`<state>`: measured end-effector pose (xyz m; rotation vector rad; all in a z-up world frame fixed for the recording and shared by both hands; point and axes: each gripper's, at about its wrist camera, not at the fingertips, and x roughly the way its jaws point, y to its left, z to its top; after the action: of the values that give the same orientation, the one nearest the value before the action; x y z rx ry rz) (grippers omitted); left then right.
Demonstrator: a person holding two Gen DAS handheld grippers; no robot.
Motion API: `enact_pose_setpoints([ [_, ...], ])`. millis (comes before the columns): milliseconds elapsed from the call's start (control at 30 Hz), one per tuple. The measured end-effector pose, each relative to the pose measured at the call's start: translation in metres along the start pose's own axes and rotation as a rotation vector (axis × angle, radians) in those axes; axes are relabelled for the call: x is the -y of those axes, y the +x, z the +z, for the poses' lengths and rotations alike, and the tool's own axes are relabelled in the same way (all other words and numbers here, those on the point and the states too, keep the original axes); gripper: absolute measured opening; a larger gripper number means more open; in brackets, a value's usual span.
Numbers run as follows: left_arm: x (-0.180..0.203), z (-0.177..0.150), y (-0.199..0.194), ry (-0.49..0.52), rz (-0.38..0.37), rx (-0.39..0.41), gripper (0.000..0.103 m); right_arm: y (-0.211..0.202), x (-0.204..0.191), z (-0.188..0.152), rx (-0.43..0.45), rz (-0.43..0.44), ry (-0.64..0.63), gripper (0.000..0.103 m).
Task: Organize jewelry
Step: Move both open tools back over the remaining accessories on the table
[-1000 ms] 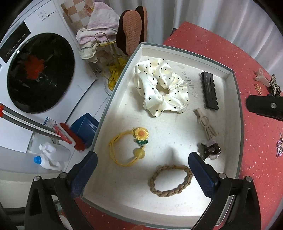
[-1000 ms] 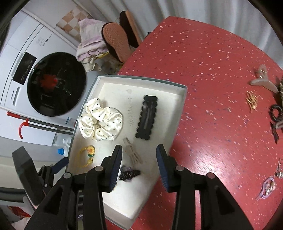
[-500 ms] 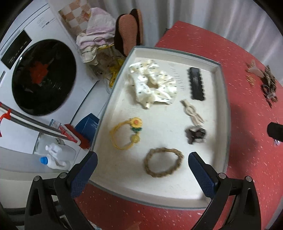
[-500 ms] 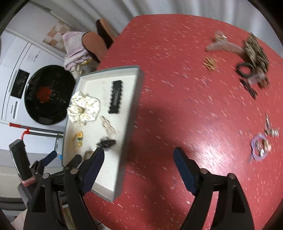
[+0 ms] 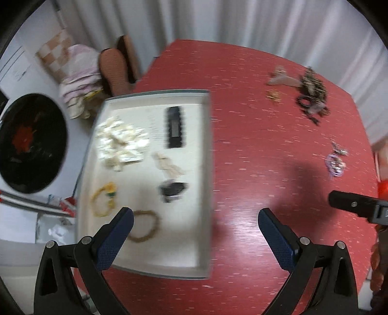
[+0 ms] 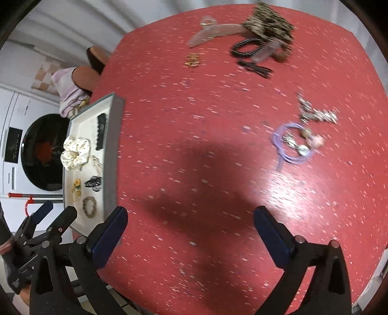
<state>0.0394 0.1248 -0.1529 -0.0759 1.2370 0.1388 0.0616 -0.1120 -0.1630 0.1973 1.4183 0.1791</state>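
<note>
Tray (image 5: pixel 206 155) was sitting at the left side of the red surface (image 6: pixel 194 135), with six pieces in it: a spotted scrunchie (image 5: pixel 120 141), a black clip (image 5: pixel 174 127), a beige bow thing, a small dark claw clip, a yellow flower tie and a braided band (image 5: pixel 144 226). So I'd call this the in-between step, with both hands empty and heading for the next pickup.

My right claw (image 6: pixel 190 233) was over bare surface, jaws opening, nothing between them. My left claw (image 5: pixel 195 238) was spread wide too and empty, hanging over the tray's near right corner.

What was left to sort lay well apart from the tray on the right and far side: a purple hair tie (image 6: pixel 292 143) tangled with some silvery bits, and farther off a pile with a pinkish clip (image 6: pixel 213 32), a leopard-print piece (image 6: pixel 268 23), a black band and a little gold thing (image 6: pixel 192 59).

My guess: the purple tie was the closest grab for the right claw. It'd need lowering straight down and pinching the loop without dragging the silvery bits along. Pictures were blurry, so details are fuzzy.
</note>
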Motion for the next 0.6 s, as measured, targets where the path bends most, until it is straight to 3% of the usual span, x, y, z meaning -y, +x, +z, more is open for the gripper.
enact_pose_setpoints([
  [367, 0.067, 0.008, 0.012, 0.072, -0.041, -0.038, 0.103, -0.023, 0.084, -0.01, 0.029, -0.098, 0.119, 0.103],
  [600, 0.099, 0.017, 0.031, 0.088, -0.027, -0.066, 0.103, -0.029, 0.122, -0.008, 0.042, -0.136, 0.161, 0.103],
])
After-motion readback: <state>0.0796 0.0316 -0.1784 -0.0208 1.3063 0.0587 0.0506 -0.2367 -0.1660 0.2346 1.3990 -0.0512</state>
